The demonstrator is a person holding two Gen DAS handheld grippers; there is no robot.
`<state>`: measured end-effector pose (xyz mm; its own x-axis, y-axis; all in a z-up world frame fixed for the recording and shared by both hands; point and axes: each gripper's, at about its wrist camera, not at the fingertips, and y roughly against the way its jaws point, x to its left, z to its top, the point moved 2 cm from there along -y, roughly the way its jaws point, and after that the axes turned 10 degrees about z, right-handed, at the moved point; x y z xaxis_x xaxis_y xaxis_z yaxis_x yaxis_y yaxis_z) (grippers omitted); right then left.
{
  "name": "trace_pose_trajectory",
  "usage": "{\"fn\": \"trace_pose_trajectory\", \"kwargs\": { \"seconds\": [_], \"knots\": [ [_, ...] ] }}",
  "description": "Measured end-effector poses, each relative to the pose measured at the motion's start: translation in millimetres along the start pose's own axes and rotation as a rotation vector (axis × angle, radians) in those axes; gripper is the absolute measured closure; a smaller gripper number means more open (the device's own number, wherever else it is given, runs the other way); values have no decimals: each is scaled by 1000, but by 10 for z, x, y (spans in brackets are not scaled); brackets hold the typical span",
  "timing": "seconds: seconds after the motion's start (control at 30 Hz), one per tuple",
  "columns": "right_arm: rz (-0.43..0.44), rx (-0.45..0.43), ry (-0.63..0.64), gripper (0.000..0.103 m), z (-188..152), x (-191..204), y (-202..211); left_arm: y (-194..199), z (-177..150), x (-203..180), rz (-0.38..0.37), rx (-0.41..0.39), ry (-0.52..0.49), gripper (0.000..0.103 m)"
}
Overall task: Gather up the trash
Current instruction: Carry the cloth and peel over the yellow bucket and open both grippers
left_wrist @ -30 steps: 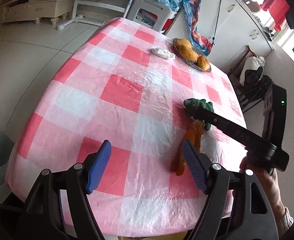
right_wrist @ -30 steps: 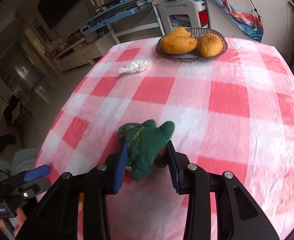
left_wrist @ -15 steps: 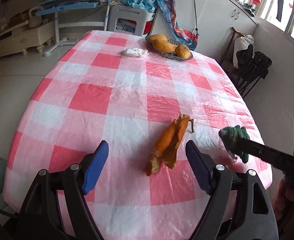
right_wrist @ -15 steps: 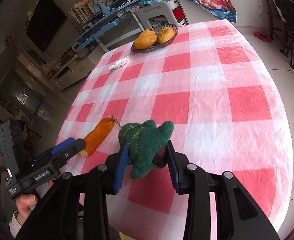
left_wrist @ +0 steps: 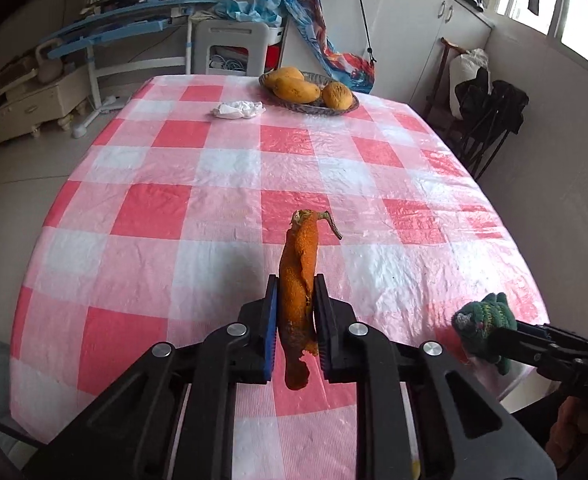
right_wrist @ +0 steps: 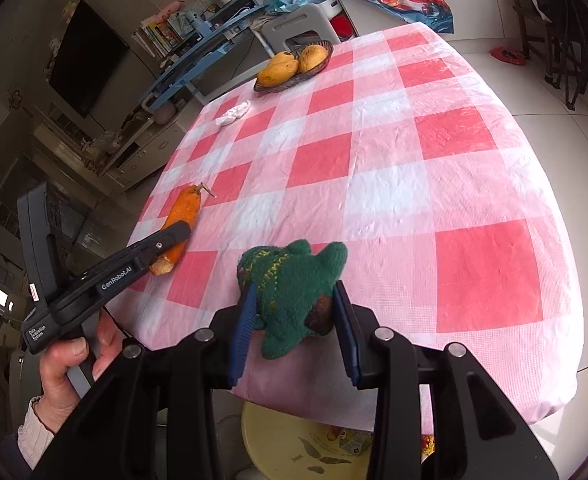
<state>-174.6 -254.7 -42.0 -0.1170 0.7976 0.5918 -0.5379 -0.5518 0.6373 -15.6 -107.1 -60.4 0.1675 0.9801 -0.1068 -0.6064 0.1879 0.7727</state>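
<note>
I am closing the left claw (left_wrist: 296, 330) on the orange peel (left_wrist: 299, 280). Half a second ago its jaws were standing wide with the peel lying loose between them; now both blue pads are pressing on the peel's flanks near its lower end. By my reading that makes the first piece of trash as good as gripped, though it is still lying on the tabletop (left_wrist: 222, 168) and is not yet lifted. The peel is sitting in the near half of the cloth, stem end pointing to 12 o'clock, tail hanging toward 6 between the pads.

The right claw (right_wrist: 296, 320) is holding the green knitted rag (right_wrist: 290, 280), jaws part open around its bulk, and it has been travelling toward the near edge of the tabletop; a second ago the rag was sitting right beside the peel.

The left view is showing me the pads squeezing the peel head-on, and the rag out at 4 o'clock from it, well apart. It is not showing the hand carrying the left claw. The right view is giving me that hand (right_wrist: 74, 360) at 8 o'clock, with the peel poking out past the claw's tip toward 10, and a yellow stool (right_wrist: 294, 440) below the tabletop edge at 6. Neither view is showing me a bin.

A white wad (left_wrist: 237, 109) is lying far off at 11 o'clock beside the fruit basket (left_wrist: 314, 109); I am judging it as trash still to collect.
</note>
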Motion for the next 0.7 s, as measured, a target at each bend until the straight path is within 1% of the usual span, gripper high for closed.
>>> {"fn": "trace_pose_trajectory", "kwargs": {
  "seconds": [0.1, 0.27, 0.4, 0.6, 0.7],
  "knots": [
    [17, -11, 42, 65, -59, 106, 31, 147, -43, 105, -55, -13, 40, 87],
    [22, 23, 113, 65, -284, 305, 14, 343, -127, 121, -93, -37, 23, 87],
    [38, 83, 164, 65, -569, 470, -13, 436, -187, 95, -111, -44, -3, 87],
    [17, 201, 294, 65, -963, 748, -118, 593, -312, 112, -120, -57, -13, 87],
    [0, 237, 343, 65, -1070, 818, -165, 671, -393, 127, -118, -61, -15, 87]
  ]
}}
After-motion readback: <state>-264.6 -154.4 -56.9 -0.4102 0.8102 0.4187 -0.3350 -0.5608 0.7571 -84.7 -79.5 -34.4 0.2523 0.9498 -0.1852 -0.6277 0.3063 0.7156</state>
